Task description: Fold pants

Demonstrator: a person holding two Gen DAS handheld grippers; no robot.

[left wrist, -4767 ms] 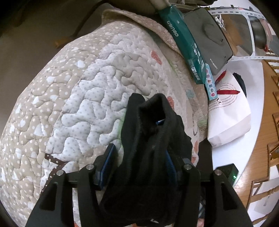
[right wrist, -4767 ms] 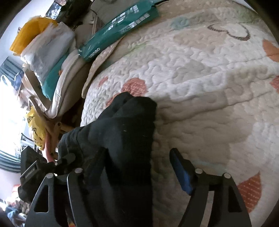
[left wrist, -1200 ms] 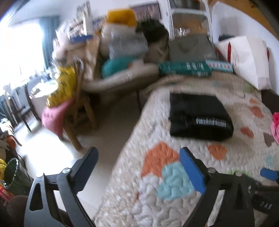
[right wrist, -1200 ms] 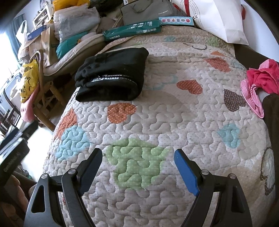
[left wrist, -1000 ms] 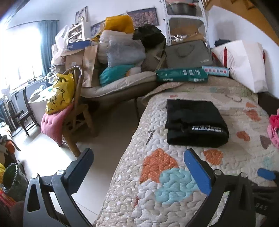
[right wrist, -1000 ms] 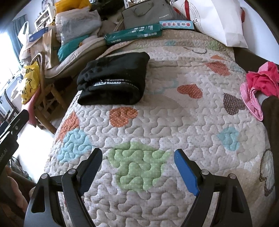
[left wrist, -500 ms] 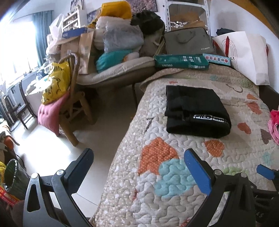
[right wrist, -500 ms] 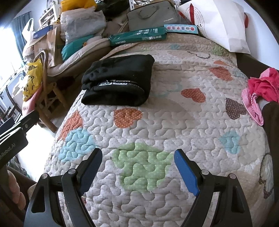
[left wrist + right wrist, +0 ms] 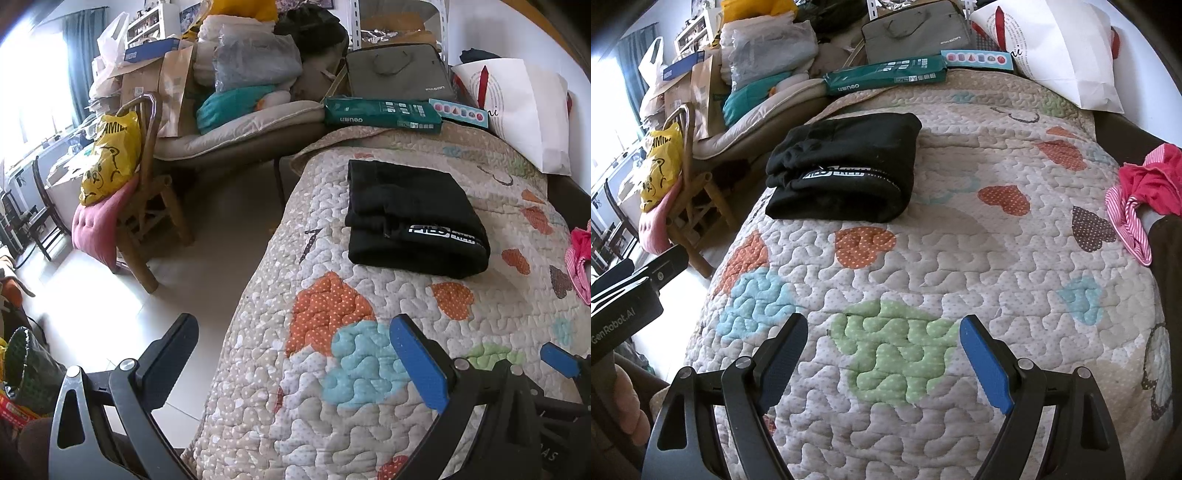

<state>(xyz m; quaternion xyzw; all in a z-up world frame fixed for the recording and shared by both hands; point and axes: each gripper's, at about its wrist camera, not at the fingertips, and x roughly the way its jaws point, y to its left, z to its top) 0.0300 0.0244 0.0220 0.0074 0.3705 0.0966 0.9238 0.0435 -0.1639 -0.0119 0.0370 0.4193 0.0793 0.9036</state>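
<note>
The black pants (image 9: 413,218) (image 9: 846,173) lie folded into a compact bundle on the quilted bed, near its far left edge, white lettering showing on the near fold. My left gripper (image 9: 291,328) hangs open over the bed's near left corner and the floor, well short of the pants. My right gripper (image 9: 882,328) stands open above a green heart patch on the quilt (image 9: 960,258), nothing between its fingers. The left gripper's body (image 9: 624,302) shows at the left edge of the right wrist view.
A green box (image 9: 380,114) and a white bag (image 9: 517,107) sit at the bed's far end. Red and striped clothes (image 9: 1145,195) lie at the right edge. A wooden chair (image 9: 147,206) with a yellow bag and a piled lounger stand left of the bed.
The left gripper has tilted downward, so the bed and pants sit higher in its view. Earlier both grippers held the black pants and have since let go and drawn back. The right gripper has stayed still.
</note>
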